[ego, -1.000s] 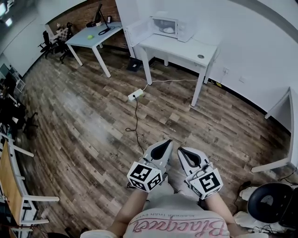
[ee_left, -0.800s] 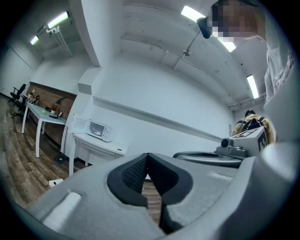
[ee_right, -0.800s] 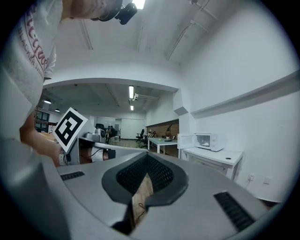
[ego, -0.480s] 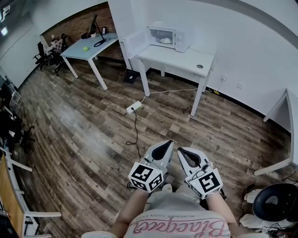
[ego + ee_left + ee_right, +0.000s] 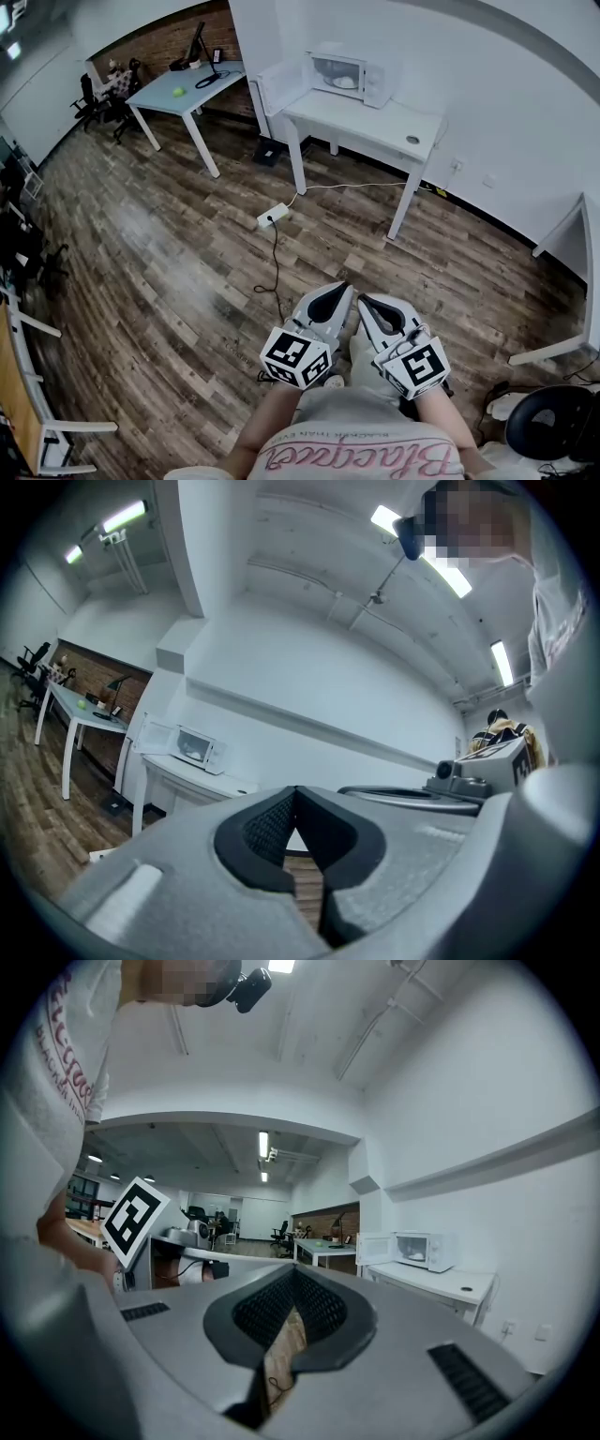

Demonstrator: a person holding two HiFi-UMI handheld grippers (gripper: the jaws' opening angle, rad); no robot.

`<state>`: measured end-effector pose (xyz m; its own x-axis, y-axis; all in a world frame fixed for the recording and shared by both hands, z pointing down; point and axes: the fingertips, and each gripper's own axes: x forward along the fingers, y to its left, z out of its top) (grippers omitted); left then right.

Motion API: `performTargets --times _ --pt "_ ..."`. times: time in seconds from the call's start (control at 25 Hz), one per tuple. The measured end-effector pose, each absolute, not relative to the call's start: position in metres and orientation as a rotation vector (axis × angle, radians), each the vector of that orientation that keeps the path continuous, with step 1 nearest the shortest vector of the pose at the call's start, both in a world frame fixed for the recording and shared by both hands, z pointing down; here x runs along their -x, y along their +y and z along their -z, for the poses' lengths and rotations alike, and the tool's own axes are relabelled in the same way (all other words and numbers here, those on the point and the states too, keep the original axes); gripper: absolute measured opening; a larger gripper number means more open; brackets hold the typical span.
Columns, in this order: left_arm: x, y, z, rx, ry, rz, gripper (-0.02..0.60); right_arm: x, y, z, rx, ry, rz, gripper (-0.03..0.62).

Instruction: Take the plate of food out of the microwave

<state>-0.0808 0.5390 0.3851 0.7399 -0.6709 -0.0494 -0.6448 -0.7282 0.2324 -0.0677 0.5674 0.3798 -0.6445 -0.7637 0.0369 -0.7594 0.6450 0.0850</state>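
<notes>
A white microwave (image 5: 354,73) stands on a white table (image 5: 375,120) across the room, its door (image 5: 277,84) swung open to the left. Inside lies a pale plate of food (image 5: 344,82). The left gripper view shows the same microwave (image 5: 199,747) small and far off, and so does the right gripper view, with the microwave (image 5: 424,1249) at its right. My left gripper (image 5: 342,287) and right gripper (image 5: 364,302) are held side by side close to the person's body, far from the table. Both are shut with nothing between the jaws.
A power strip (image 5: 272,192) and its cable lie on the wood floor between me and the table. A second table (image 5: 183,80) with a green ball and a monitor stands at the back left. A black chair (image 5: 544,427) is at the lower right, and desks line the left edge.
The head view has shifted slightly, so the microwave sits a little further right in it. Both grippers stay shut in the same place before the body.
</notes>
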Motion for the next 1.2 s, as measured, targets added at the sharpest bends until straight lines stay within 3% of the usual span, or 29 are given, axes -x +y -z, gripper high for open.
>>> performTargets --times 1.2 --pt "0.039 0.323 -0.4 -2.608 -1.175 0.131 0.003 0.01 0.343 -0.384 -1.247 -2.89 -0.065 0.011"
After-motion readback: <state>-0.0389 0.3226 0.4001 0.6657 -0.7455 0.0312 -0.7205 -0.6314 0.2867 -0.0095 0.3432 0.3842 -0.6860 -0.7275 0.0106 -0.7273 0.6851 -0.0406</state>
